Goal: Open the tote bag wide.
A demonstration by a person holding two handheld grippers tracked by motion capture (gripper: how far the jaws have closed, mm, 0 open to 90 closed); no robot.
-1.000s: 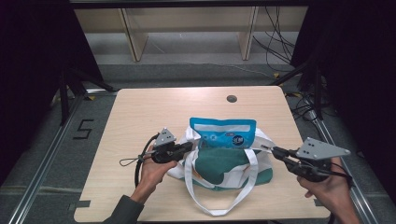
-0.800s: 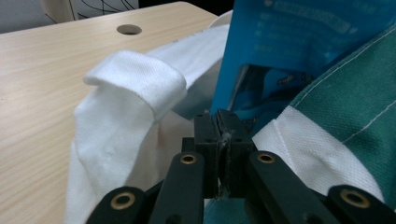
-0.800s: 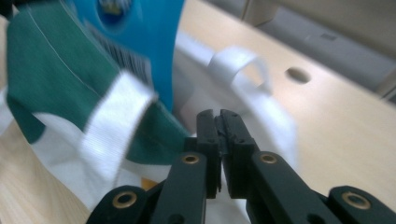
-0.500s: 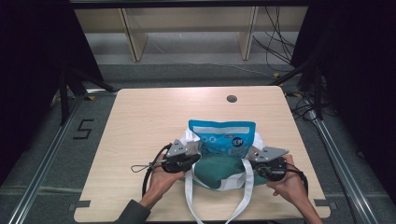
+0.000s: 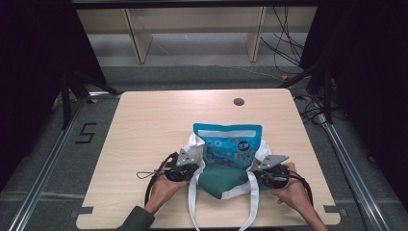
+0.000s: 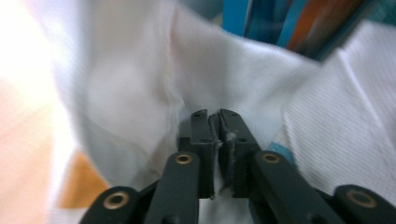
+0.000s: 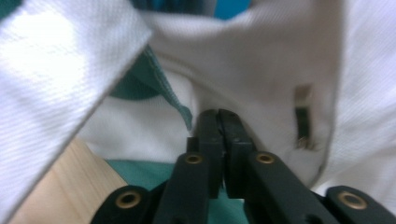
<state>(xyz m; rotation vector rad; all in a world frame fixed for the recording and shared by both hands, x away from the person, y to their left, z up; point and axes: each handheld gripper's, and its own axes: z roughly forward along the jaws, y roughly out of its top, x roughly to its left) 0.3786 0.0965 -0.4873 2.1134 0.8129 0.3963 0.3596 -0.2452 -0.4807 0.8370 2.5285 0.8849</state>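
The cloth bag (image 5: 223, 179) lies near the counter's (image 5: 144, 125) front edge with a blue packet (image 5: 230, 146) poking out toward the far edge — left tool (image 5: 189, 169) and right tool (image 5: 256, 174) each pinch its white rim at opposite sides.

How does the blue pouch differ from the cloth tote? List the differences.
The pouch is printed blue; the tote is white and green cloth. The pouch keeps a flat, stiff shape; the tote is crumpled, with straps trailing. Both rest together on the table.
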